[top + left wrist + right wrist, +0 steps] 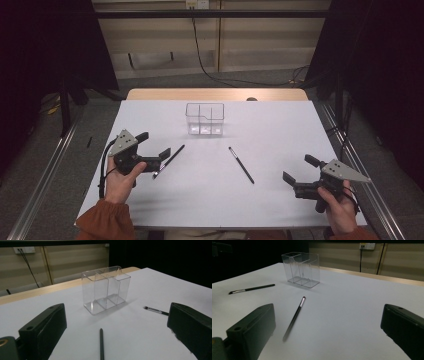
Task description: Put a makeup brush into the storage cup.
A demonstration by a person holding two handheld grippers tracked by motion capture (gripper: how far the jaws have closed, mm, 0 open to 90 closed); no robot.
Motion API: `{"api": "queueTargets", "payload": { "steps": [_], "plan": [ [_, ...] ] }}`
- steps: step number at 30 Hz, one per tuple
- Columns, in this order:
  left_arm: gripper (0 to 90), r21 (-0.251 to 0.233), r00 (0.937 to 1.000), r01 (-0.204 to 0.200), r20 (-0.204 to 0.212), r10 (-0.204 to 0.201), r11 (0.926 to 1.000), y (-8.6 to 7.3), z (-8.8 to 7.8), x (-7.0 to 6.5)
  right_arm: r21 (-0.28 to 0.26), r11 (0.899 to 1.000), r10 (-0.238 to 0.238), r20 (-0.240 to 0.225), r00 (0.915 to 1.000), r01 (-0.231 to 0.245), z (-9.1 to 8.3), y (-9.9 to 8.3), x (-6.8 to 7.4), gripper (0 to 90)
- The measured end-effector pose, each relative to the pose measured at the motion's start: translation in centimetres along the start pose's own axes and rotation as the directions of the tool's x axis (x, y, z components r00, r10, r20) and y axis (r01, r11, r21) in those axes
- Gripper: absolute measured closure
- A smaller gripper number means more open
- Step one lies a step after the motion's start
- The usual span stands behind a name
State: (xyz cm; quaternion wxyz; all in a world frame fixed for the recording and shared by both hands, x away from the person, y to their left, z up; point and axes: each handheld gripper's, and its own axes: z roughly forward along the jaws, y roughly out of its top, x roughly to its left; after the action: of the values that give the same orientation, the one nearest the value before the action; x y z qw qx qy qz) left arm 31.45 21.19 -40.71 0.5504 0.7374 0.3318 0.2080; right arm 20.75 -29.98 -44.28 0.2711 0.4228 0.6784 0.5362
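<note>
My left claw (156, 145) gapes wide, empty, straddling the near brush (169, 161) on the table (280, 130). Right claw (296, 170) open too, idle. Next, I reckon: drop, pinch, carry to the holder (205, 119).

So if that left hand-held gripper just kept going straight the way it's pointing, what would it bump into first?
Probably the thin dark brush lying between the left hand-held gripper's open jaws; past it, the clear organizer, though depth is hard to judge.
</note>
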Motion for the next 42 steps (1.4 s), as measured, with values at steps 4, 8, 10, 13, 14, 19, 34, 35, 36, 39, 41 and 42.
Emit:
{"api": "queueTargets", "payload": {
  "steps": [4, 8, 10, 13, 14, 19, 34, 35, 36, 39, 41, 42],
  "plan": [
    [2.4, 0.002, 0.9999, -0.010, 0.013, 0.010, 0.9999, 0.7, 0.6, 0.2, -0.005, 1.000, -0.001, -0.004, 1.0000, 0.001, 0.0, 0.0, 0.1, 0.0],
    [2.9, 0.008, 0.9995, -0.019, 0.025, 0.018, 0.9998, 1.3, 1.3, 0.2, -0.004, 1.000, 0.003, -0.002, 1.0000, -0.003, 0.0, 0.0, 0.0, 0.0],
    [2.9, 0.011, 0.9994, -0.022, 0.026, 0.022, 0.9997, 1.7, 1.7, 0.3, -0.004, 1.000, 0.002, -0.003, 1.0000, -0.002, 0.0, 0.0, 0.0, 0.0],
    [3.4, 0.032, 0.9992, -0.024, 0.033, 0.023, 0.9992, 2.0, 2.2, 0.3, -0.002, 1.000, 0.001, -0.004, 1.0000, -0.001, -0.1, 0.0, 0.0, 0.0],
    [3.6, 0.039, 0.9992, -0.032, 0.025, 0.031, 0.9987, 2.1, 2.3, 0.3, -0.003, 1.000, 0.001, -0.003, 1.0000, -0.001, -0.1, 0.0, 0.1, 0.0],
    [4.3, 0.085, 0.9982, -0.041, 0.046, 0.037, 0.9956, 2.9, 3.0, 0.5, -0.004, 1.000, 0.001, 0.002, 1.0000, -0.001, -0.1, 0.0, 0.0, 0.0],
    [4.3, 0.229, 0.9966, -0.077, 0.045, 0.068, 0.9703, 4.1, 4.0, 1.2, -0.001, 1.000, 0.000, -0.004, 1.0000, 0.000, 0.0, 0.0, 0.1, 0.0],
    [4.3, 0.238, 0.9966, -0.074, 0.053, 0.063, 0.9685, 4.2, 4.1, 1.2, 0.000, 1.000, 0.001, -0.003, 1.0000, -0.001, 0.0, 0.0, 0.1, 0.0],
    [4.3, 0.266, 0.9962, -0.071, 0.068, 0.055, 0.9612, 4.4, 4.2, 1.2, -0.001, 1.000, 0.001, -0.003, 1.0000, -0.001, 0.0, 0.0, 0.1, 0.0],
    [5.2, 0.314, 0.9957, -0.073, 0.077, 0.051, 0.9466, 4.6, 4.3, 1.1, 0.000, 1.000, 0.000, -0.004, 1.0000, 0.000, 0.0, 0.0, 0.0, 0.0],
    [6.2, 0.334, 0.9967, -0.057, 0.073, 0.034, 0.9408, 4.5, 4.5, 1.3, 0.000, 1.000, 0.000, -0.005, 1.0000, 0.000, 0.0, 0.0, 0.1, 0.0],
    [6.2, 0.342, 0.9971, -0.047, 0.072, 0.024, 0.9384, 4.5, 4.6, 1.4, 0.001, 1.000, 0.000, -0.005, 1.0000, 0.000, 0.0, 0.0, 0.1, 0.0]
  ]
}}
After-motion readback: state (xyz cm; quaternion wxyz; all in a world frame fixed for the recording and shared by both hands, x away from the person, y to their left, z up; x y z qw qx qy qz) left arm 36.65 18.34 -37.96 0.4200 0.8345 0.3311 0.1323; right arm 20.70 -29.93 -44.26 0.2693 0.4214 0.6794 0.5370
